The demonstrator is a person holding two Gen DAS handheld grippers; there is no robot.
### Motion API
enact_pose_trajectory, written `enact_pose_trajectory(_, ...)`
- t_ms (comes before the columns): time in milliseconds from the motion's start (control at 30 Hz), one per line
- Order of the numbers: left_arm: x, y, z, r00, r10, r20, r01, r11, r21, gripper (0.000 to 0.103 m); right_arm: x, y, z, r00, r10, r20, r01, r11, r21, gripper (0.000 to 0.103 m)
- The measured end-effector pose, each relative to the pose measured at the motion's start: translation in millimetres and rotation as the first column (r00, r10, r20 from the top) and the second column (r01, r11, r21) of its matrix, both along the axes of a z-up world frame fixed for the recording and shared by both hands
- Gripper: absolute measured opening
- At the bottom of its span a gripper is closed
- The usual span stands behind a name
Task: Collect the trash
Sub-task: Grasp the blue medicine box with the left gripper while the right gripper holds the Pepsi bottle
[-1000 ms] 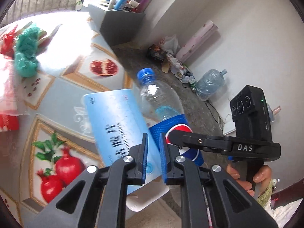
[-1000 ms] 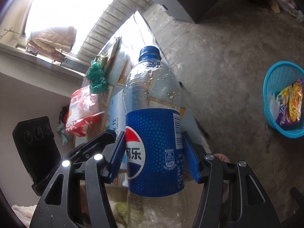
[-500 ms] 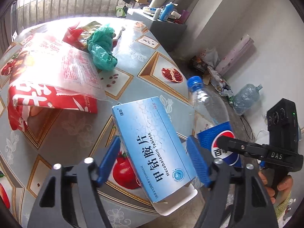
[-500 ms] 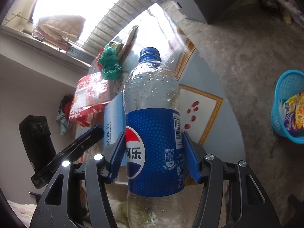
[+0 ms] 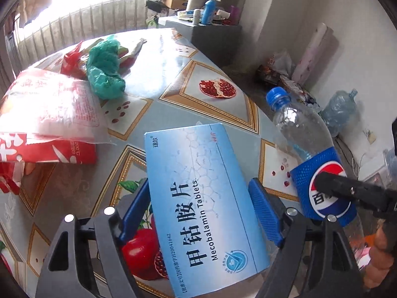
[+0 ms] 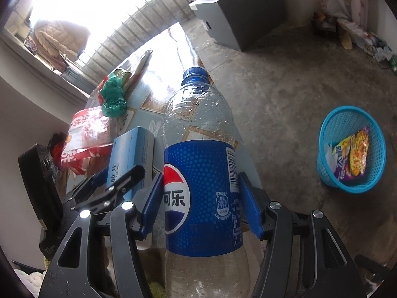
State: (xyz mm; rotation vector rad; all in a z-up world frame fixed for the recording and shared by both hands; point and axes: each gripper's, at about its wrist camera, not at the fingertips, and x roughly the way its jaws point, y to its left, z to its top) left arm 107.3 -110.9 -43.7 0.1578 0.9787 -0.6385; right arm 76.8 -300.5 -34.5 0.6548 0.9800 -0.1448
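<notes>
My left gripper is shut on a light blue medicine box, held flat above the near edge of the table. My right gripper is shut on an empty clear Pepsi bottle with a blue cap, held upright at the table's near edge. The bottle also shows in the left wrist view, right of the box. The box also shows in the right wrist view, left of the bottle. A blue mesh trash basket with snack wrappers stands on the floor to the right.
On the table lie a red and white plastic bag, a crumpled green bag and red wrappers. A dark cabinet with bottles stands behind. A large water jug and clutter lie by the wall.
The left gripper's jaws went from nearly closed beside the box to spread around it, gripping its sides. The left view swung back over the table. The right gripper kept hold of the bottle.
</notes>
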Motion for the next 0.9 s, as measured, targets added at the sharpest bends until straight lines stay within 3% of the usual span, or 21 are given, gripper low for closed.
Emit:
enact_pose_trajectory(400, 3.0, 10.1, -4.3, 0.994, 0.004, -0.113, -0.003, 1.000, 0.007, 0.078, 5.9, 2.3, 2.3, 1.000, 0.017, -0.023, -0.017, 1.000, -0.021, 0.058)
enact_pose_trajectory(900, -0.7, 5.2, -1.9, 0.997, 0.014, -0.078, -0.011, 0.999, 0.032, 0.076, 5.9, 1.8, 0.7, 1.000, 0.000, -0.016, 0.000, 1.000, -0.013, 0.056)
